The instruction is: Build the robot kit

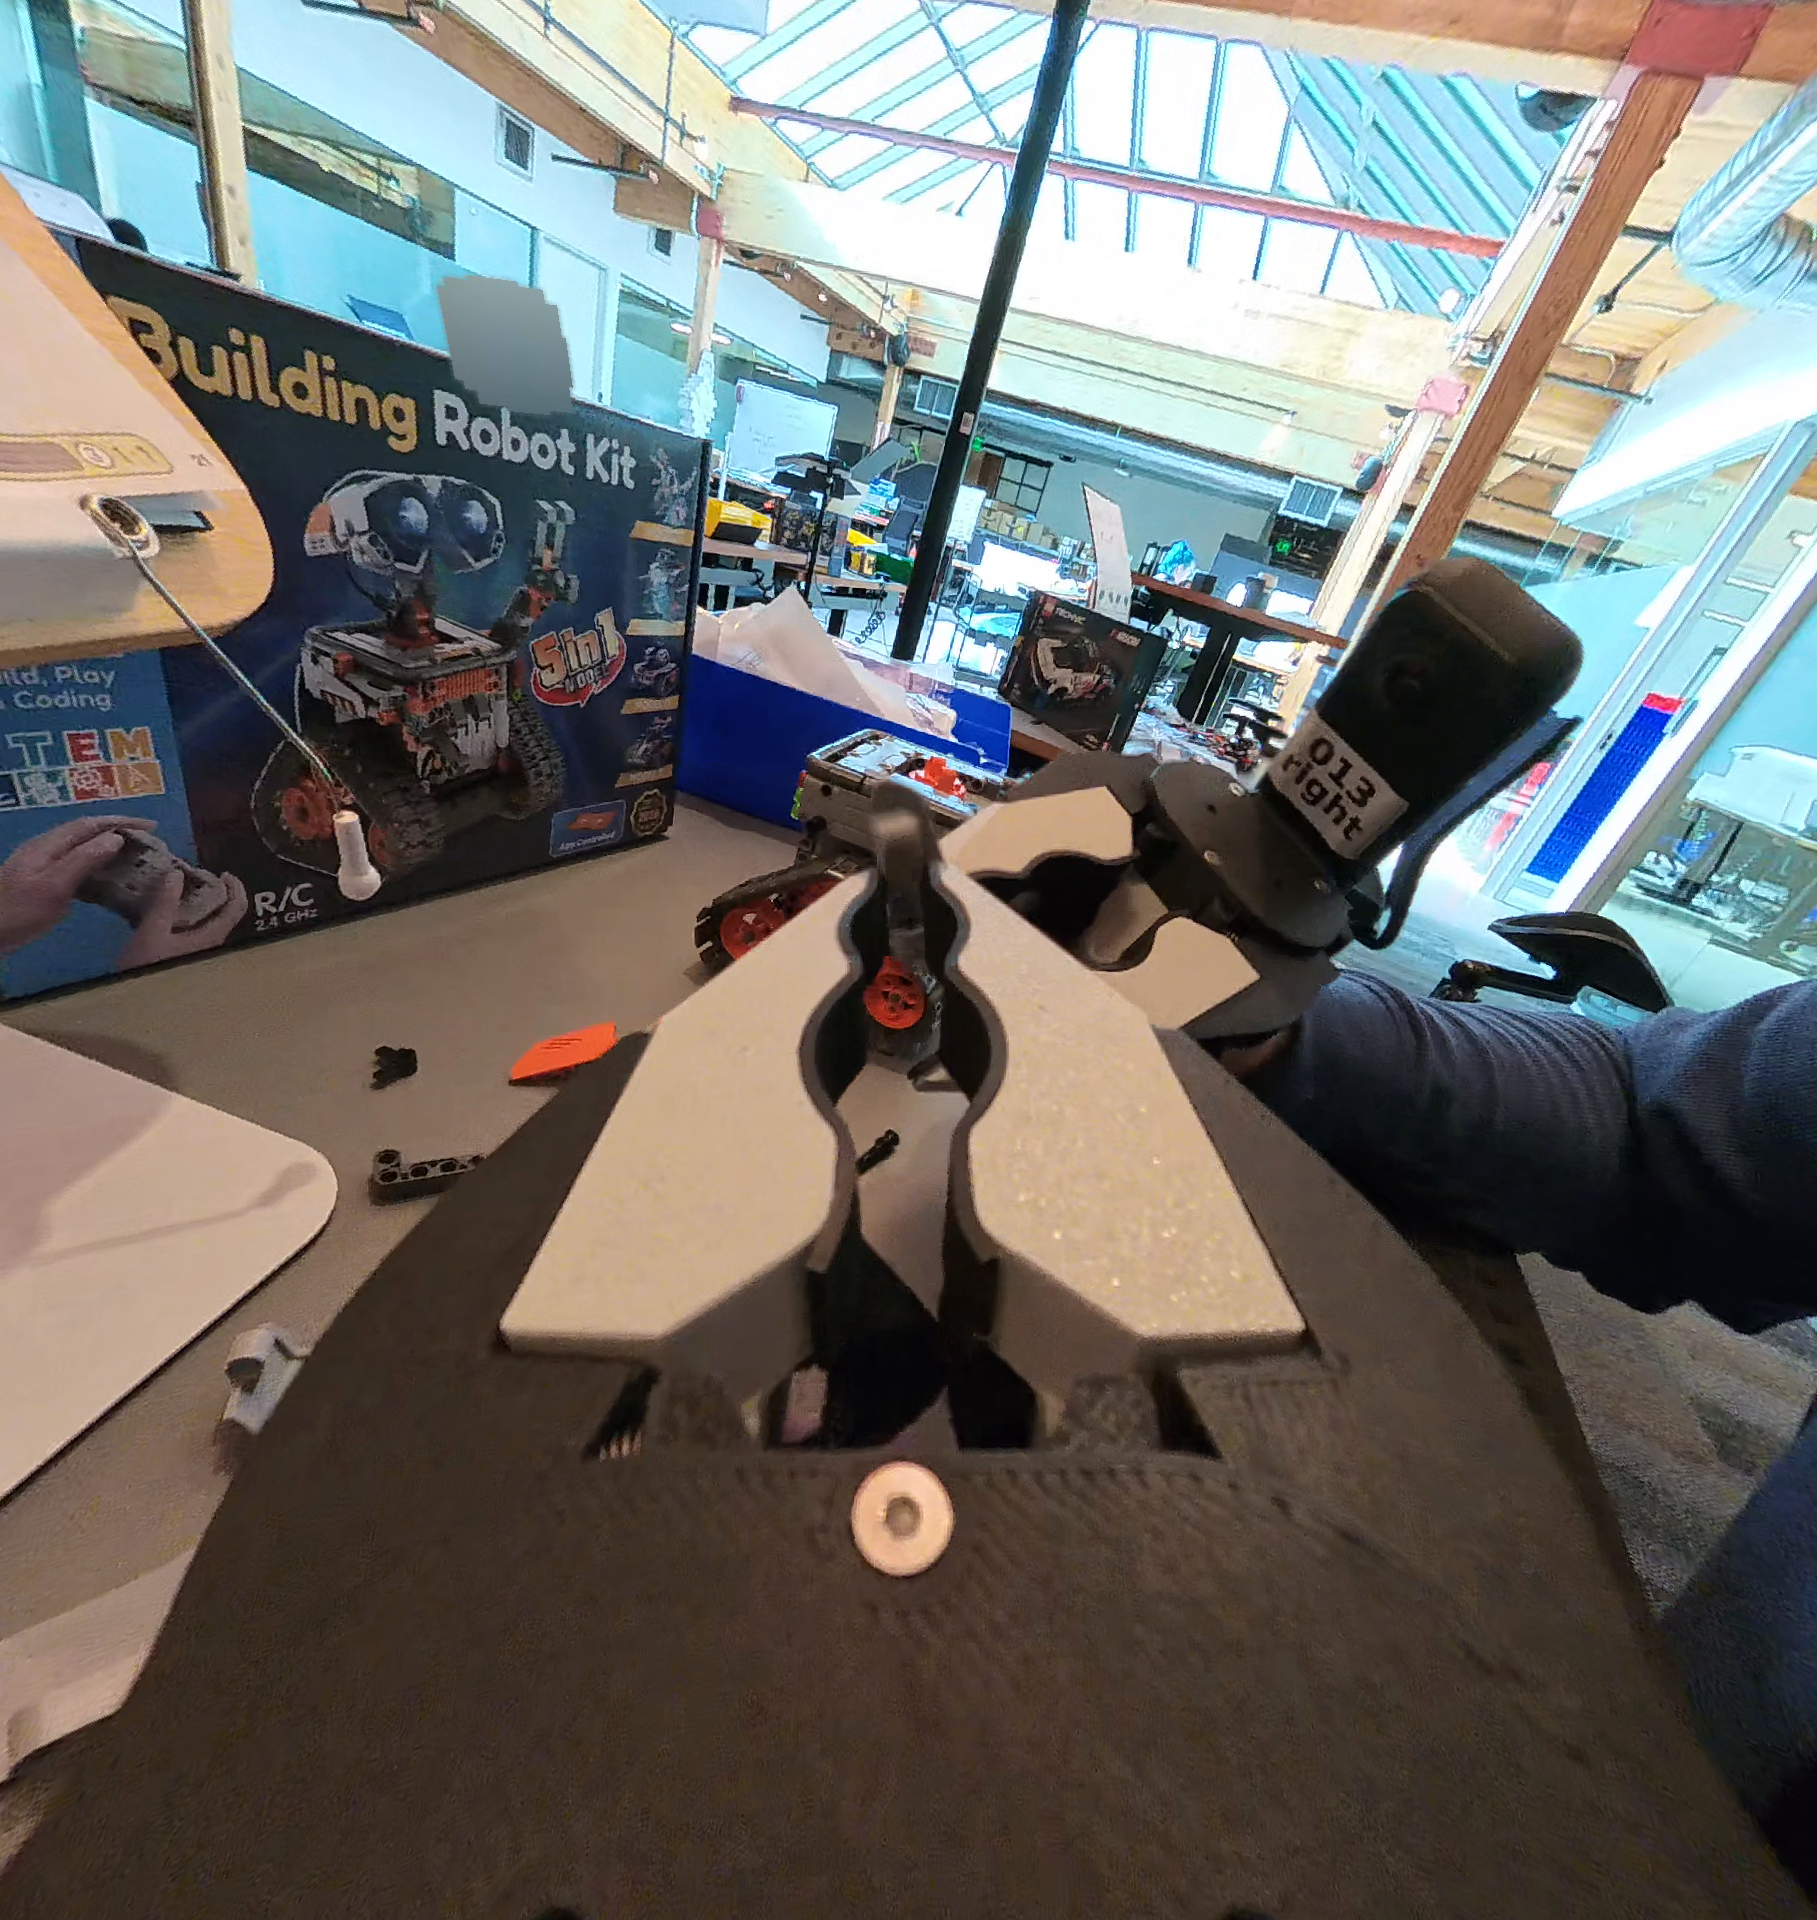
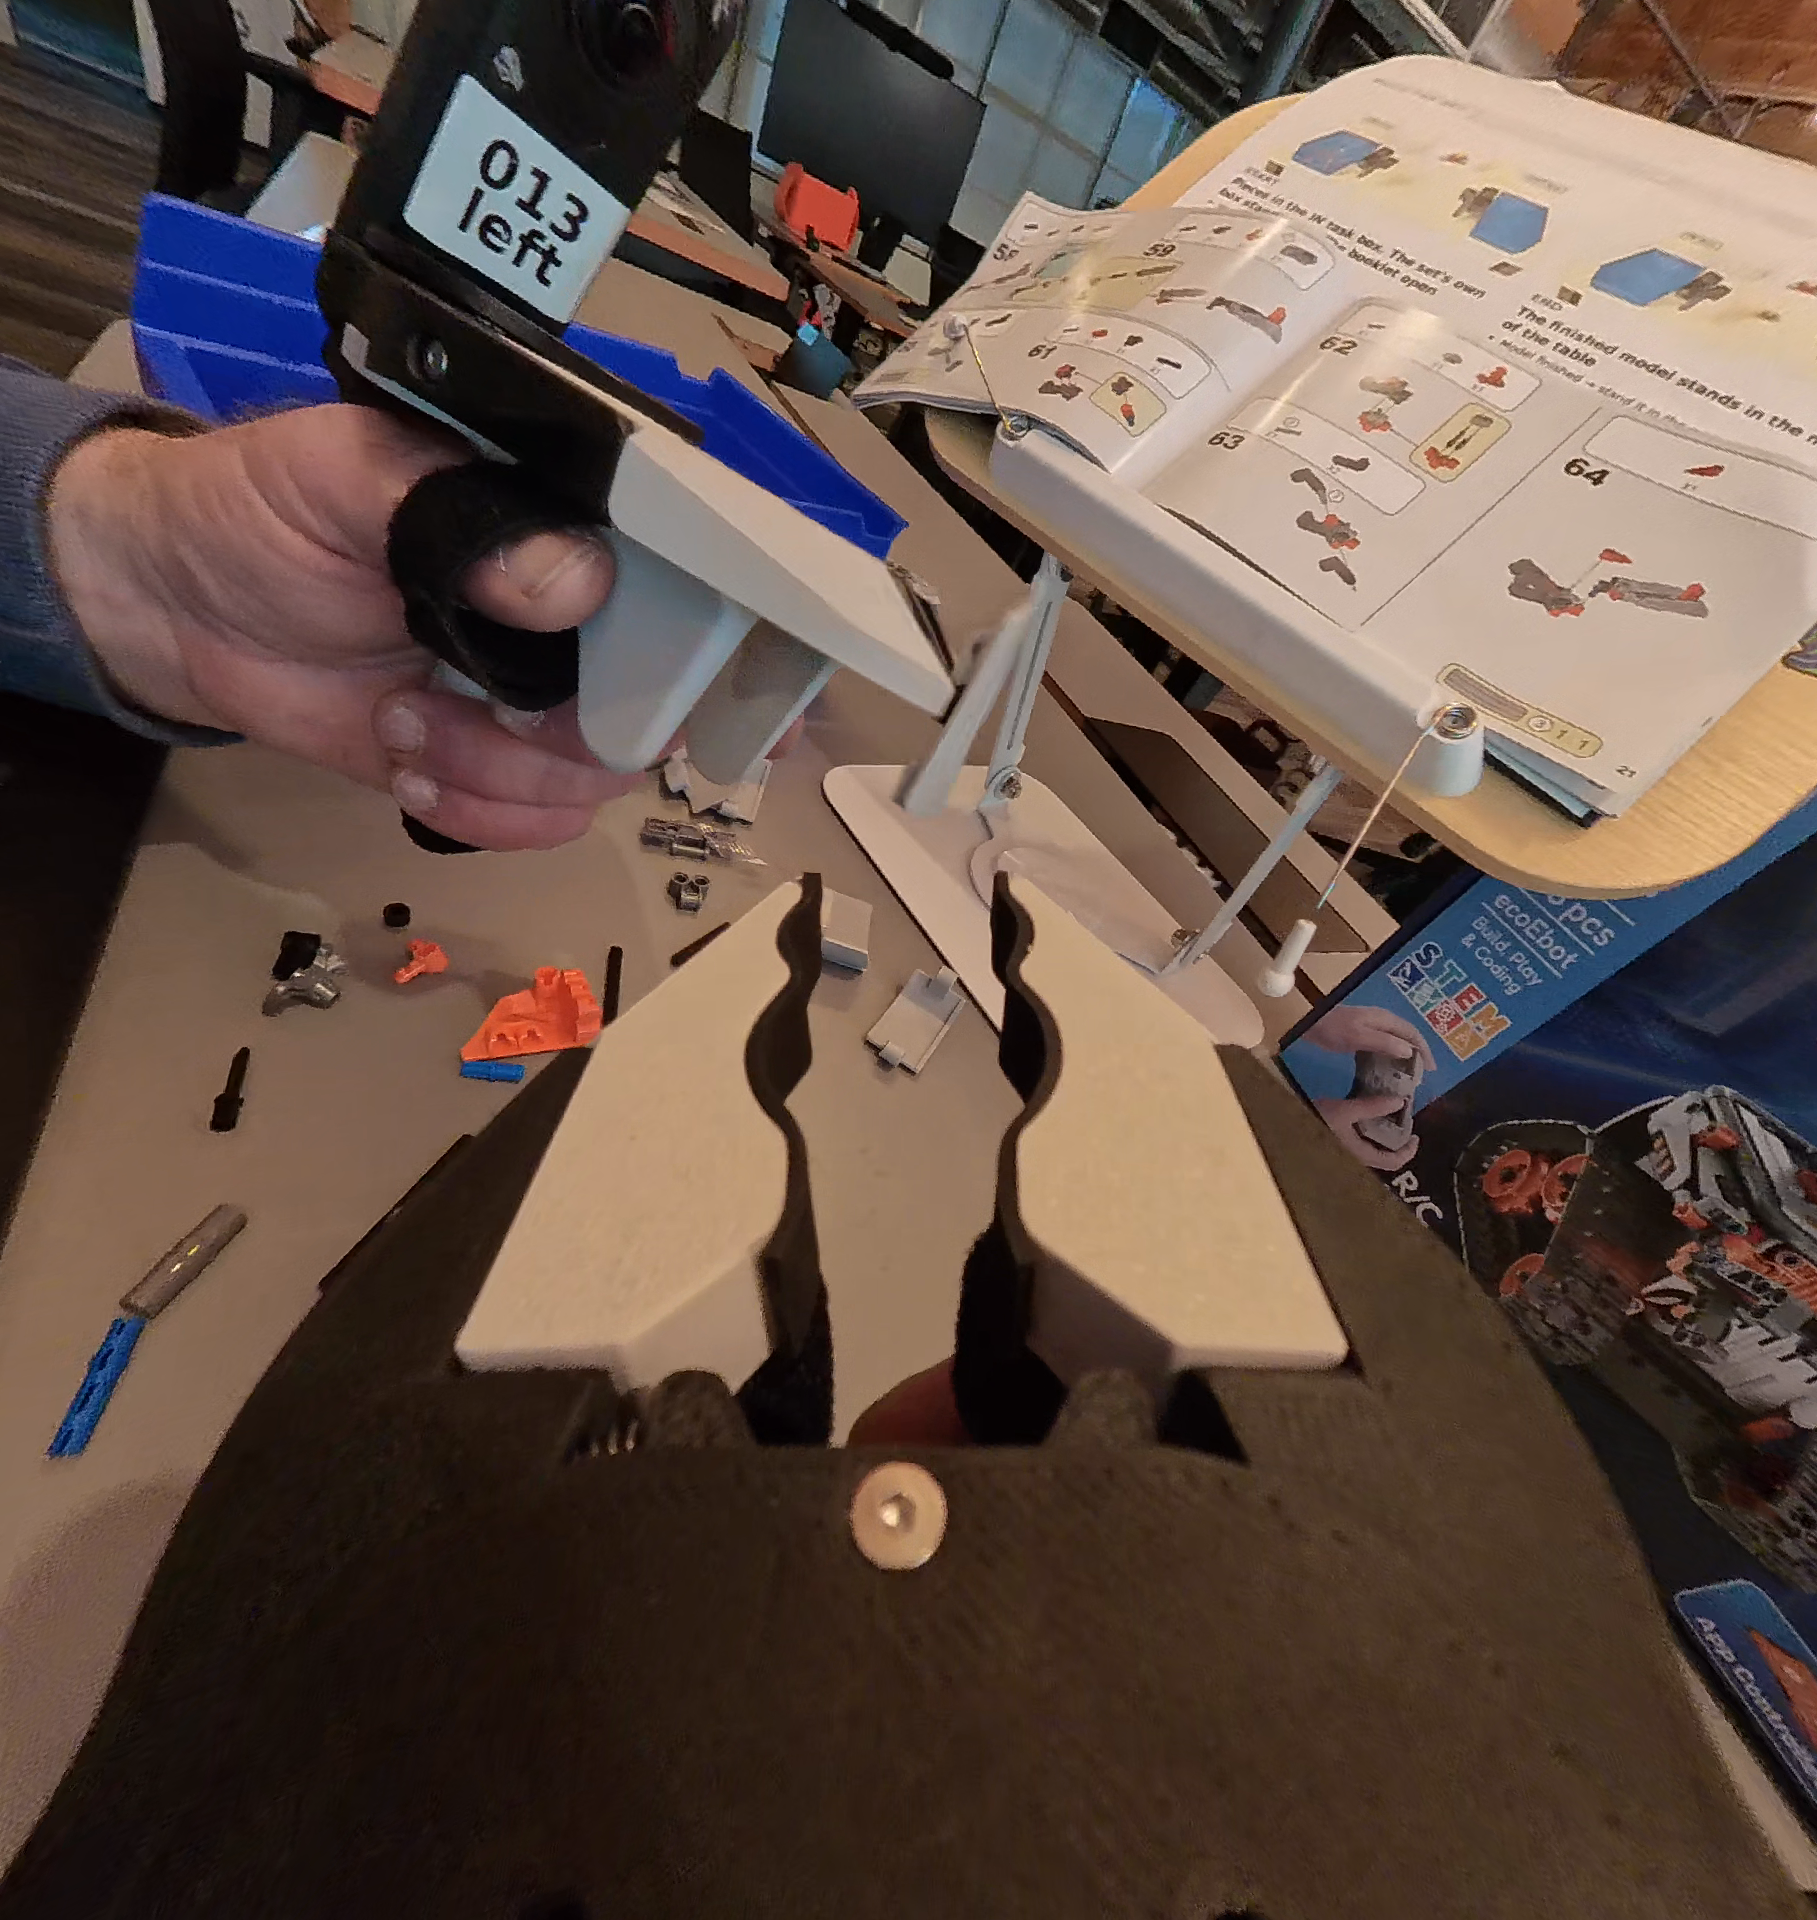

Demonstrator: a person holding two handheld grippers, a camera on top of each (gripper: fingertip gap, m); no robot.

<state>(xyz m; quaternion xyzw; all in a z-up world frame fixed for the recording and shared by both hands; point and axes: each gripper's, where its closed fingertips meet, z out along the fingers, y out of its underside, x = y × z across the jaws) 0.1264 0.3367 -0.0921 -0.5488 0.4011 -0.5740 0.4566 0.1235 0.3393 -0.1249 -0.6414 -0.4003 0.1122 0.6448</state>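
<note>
My left gripper (image 1: 899,883) is shut on a small grey and black assembly with an orange gear (image 1: 891,992), whose grey top sticks up past the fingertips. Just beyond it a partly built tracked model (image 1: 779,914) with orange wheels stands on the table. My right gripper (image 2: 904,894) is open and empty above the table, over loose parts: a light grey block (image 2: 844,930) and a flat grey piece (image 2: 914,1023). The right gripper (image 1: 1029,883) shows beside the model in the left wrist view. The left gripper (image 2: 925,686), held by a hand, shows up left in the right wrist view.
A book stand (image 2: 1226,613) holds an open instruction booklet (image 2: 1403,468); its white base (image 1: 104,1226) lies at the left. A kit box (image 1: 364,623) stands behind, and a blue bin (image 1: 779,727) beside it. An orange piece (image 2: 535,1023), black pins (image 2: 229,1086) and a blue beam (image 2: 93,1382) lie scattered. My two grippers' fingertips are within a few centimetres of each other. About 15 cm separates my right fingertips from the flat grey piece (image 2: 914,1023).
</note>
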